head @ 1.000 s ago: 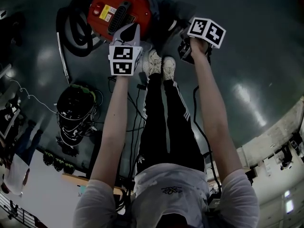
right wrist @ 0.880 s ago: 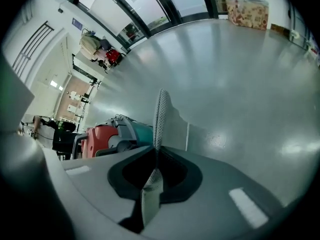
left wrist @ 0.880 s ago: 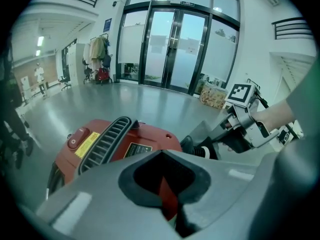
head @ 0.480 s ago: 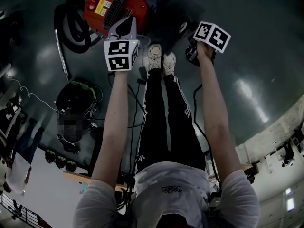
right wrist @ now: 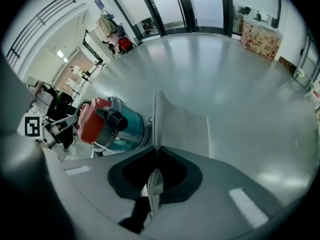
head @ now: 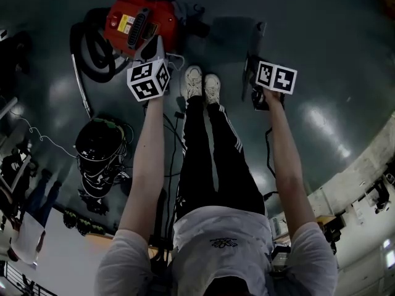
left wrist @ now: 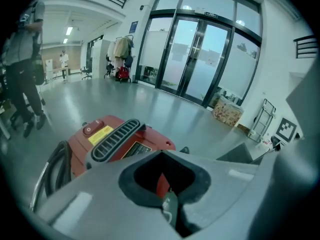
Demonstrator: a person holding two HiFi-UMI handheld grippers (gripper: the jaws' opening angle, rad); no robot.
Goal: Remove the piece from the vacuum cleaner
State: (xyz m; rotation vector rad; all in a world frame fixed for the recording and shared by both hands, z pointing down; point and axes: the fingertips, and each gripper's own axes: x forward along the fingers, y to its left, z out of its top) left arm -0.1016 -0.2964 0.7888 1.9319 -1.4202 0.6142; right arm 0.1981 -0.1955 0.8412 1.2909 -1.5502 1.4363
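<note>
The piece is out and in the right gripper. The jaws are pinched almost together on its lower edge, and the thin, mesh-edged panel stands up edge-on from between them. Nothing else is touching it, and only bare floor shows behind.

The left gripper has its jaws brought together with nothing clearly gripped. Its tips are poised just above the near edge of the vacuum cleaner, whether touching or not can't be told, and the red body shows through the gap behind them.

Here's the change. A second ago the right gripper was up close beside the person's shoes, not far from the machine. Now it has swung out to the right and the panel has gone with it. In the head view there is open floor between panel and machine, and from the right gripper's side the vacuum cleaner sits well off to the left. The left gripper has barely shifted.

So the separation looks done, and what's left is likely just carrying the panel clear or setting it down. The black hose lies coiled on the vacuum cleaner's far side, well out of the way.
</note>
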